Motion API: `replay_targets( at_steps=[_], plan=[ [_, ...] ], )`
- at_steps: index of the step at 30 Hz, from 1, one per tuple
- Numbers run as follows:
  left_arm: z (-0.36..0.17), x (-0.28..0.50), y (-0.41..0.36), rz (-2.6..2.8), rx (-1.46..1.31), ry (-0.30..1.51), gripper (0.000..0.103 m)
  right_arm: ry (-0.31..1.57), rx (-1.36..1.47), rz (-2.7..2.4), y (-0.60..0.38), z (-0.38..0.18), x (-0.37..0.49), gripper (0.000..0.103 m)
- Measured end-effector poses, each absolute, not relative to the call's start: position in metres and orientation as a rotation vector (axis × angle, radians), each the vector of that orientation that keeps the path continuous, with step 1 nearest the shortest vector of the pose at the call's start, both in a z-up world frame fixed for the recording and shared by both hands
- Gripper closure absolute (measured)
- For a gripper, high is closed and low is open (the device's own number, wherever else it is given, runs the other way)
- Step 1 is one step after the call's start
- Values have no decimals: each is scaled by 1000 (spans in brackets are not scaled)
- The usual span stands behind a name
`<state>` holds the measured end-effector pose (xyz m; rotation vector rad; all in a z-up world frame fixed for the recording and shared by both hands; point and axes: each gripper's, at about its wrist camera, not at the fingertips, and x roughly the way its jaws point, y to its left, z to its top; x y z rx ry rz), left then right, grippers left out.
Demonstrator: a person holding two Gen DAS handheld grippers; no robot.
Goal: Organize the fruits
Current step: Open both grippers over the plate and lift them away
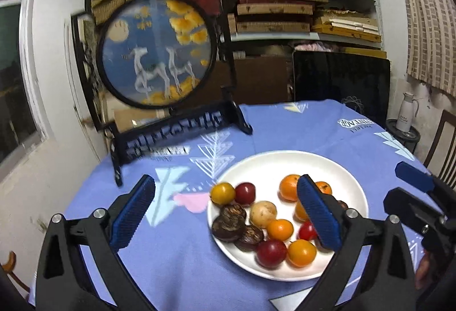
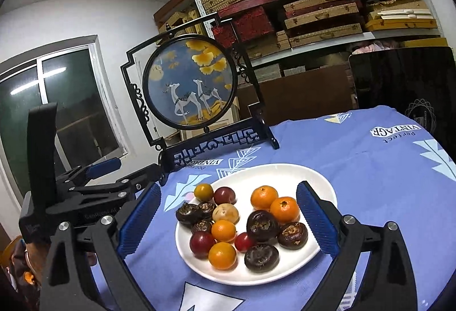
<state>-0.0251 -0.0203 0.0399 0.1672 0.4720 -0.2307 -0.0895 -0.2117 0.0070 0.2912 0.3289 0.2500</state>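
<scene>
A white plate (image 1: 336,168) sits on a blue tablecloth and holds several fruits: orange tangerines (image 1: 290,187), small orange and yellow tomatoes (image 1: 223,192), red tomatoes (image 1: 271,252), dark brown water chestnuts (image 1: 228,227) and a pale round fruit (image 1: 263,213). The plate also shows in the right wrist view (image 2: 287,170). My left gripper (image 1: 226,214) is open and empty, above the plate's left part. My right gripper (image 2: 228,218) is open and empty, with the plate between its fingers. The right gripper shows at the right edge of the left wrist view (image 1: 416,191); the left gripper shows at left in the right wrist view (image 2: 94,177).
A round framed deer picture on a black stand (image 2: 191,88) stands at the table's far left edge. Shelves with stacked boxes (image 2: 322,11) fill the wall behind. A dark panel (image 2: 404,83) leans behind the table. A white flask (image 1: 406,111) and a chair are at the right.
</scene>
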Motion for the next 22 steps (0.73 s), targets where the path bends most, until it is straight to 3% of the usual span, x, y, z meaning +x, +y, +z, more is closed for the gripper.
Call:
replay_targets(
  at_steps=[11, 22],
  plan=[
    [7, -11, -26, -215, 141, 511, 5, 367, 224, 243, -202, -7, -85, 6],
    [8, -7, -13, -170, 124, 489, 5, 390, 230, 222, -202, -12, -81, 4]
  ],
)
